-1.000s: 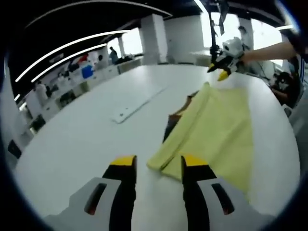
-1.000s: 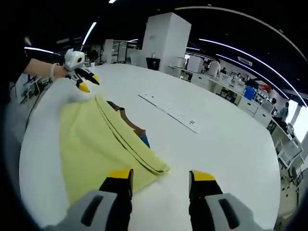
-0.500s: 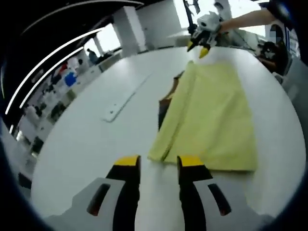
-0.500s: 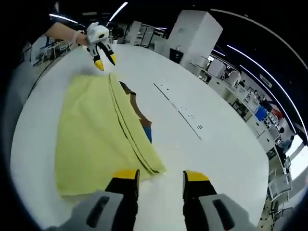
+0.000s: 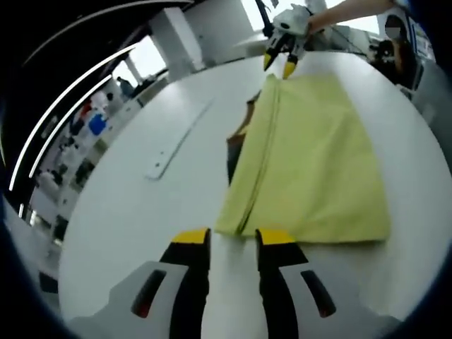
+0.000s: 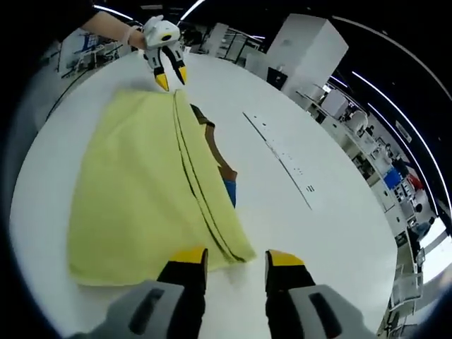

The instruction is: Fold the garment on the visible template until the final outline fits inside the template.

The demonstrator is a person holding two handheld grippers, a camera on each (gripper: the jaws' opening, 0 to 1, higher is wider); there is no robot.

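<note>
Yellow garment (image 5: 311, 162): lying folded on white bench (image 5: 134, 205).
Left claw (image 5: 233, 238): hovering, jaws apart.
Right claw (image 6: 237, 258): hovering, jaws apart.
Writing: none legible.

The yellow garment (image 5: 311, 162) lies folded on the white bench (image 5: 141, 205). The left tongs (image 5: 234, 237) sit open by its near corner.

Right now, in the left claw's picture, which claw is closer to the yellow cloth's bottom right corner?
Left. The left claw sits along the same short edge as that corner; the right claw is at the yellow cloth's far end.
</note>
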